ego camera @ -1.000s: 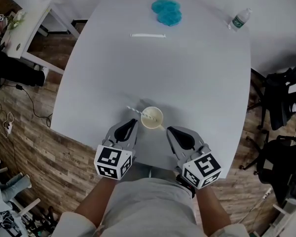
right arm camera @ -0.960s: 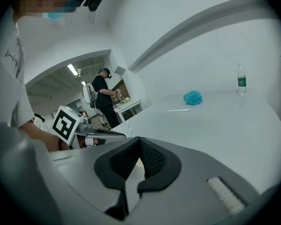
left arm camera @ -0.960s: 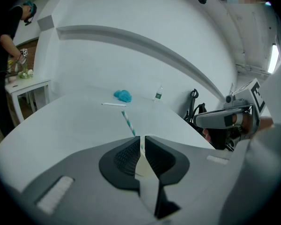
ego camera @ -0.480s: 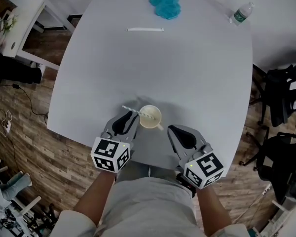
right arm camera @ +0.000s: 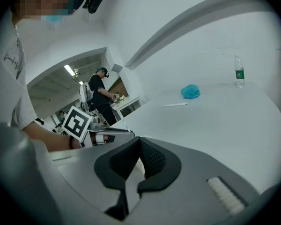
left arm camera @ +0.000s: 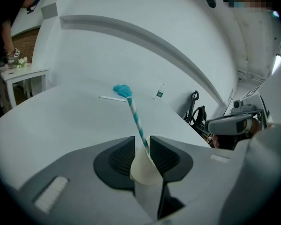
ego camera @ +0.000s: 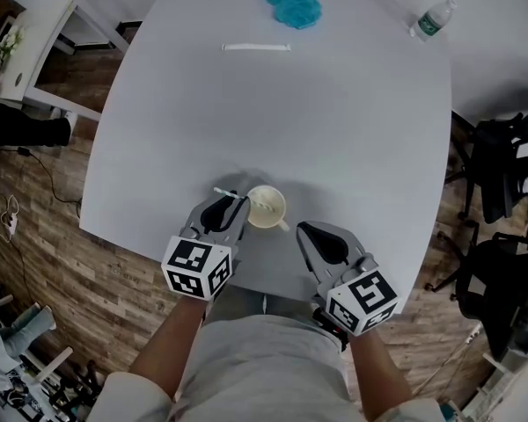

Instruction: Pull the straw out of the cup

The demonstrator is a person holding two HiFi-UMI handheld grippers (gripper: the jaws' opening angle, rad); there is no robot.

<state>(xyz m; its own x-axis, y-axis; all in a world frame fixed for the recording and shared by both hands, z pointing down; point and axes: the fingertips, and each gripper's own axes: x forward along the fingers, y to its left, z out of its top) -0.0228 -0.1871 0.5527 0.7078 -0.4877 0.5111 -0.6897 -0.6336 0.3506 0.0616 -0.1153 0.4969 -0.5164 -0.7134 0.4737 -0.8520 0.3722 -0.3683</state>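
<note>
- The teal-and-white striped straw (left arm camera: 136,121) leans out of the pale cup (left arm camera: 143,168), standing between the left claw's (left arm camera: 142,138) opening jaws.
- The right claw (right arm camera: 140,142) is pressed together, with the cup just to its left.
- The left claw sits closer to the cup than a second ago.

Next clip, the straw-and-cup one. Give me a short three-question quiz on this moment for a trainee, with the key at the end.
1. True or false: the striped straw stands in the paper cup.
2. What is between the jaws of the left gripper? A) a lid B) the striped straw C) nothing
3. What stands at the far right edge of the table?

Key
1. True.
2. B. The jaws are opening; the straw rises through the gap and the pads do not press on it.
3. The water bottle.
</note>
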